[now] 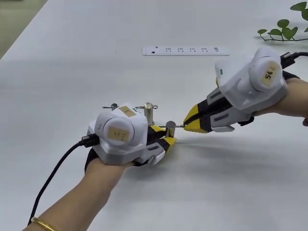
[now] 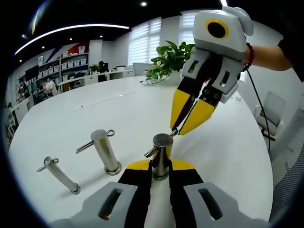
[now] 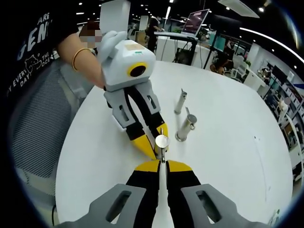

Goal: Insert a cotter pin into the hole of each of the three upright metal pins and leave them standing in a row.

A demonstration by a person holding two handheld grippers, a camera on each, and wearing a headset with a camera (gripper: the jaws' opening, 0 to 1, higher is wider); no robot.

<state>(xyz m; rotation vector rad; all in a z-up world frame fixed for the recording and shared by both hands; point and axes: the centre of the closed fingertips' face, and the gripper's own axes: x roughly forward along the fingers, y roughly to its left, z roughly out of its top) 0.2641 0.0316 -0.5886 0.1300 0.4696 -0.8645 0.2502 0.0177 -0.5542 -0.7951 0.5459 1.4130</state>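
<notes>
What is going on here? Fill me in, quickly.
A person is working on a white table with a hand-held tool in each hand. The left tool grips an upright metal pin by its lower part. The right tool holds a cotter pin at the hole near that pin's top, and its tip seems to poke out the other side. The middle pin and the far pin stand alongside, each already with a cotter pin through it.

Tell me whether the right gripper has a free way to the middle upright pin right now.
Probably yes: bare table lies between the right gripper and the middle pin, though it is shut on a cotter pin.
</notes>
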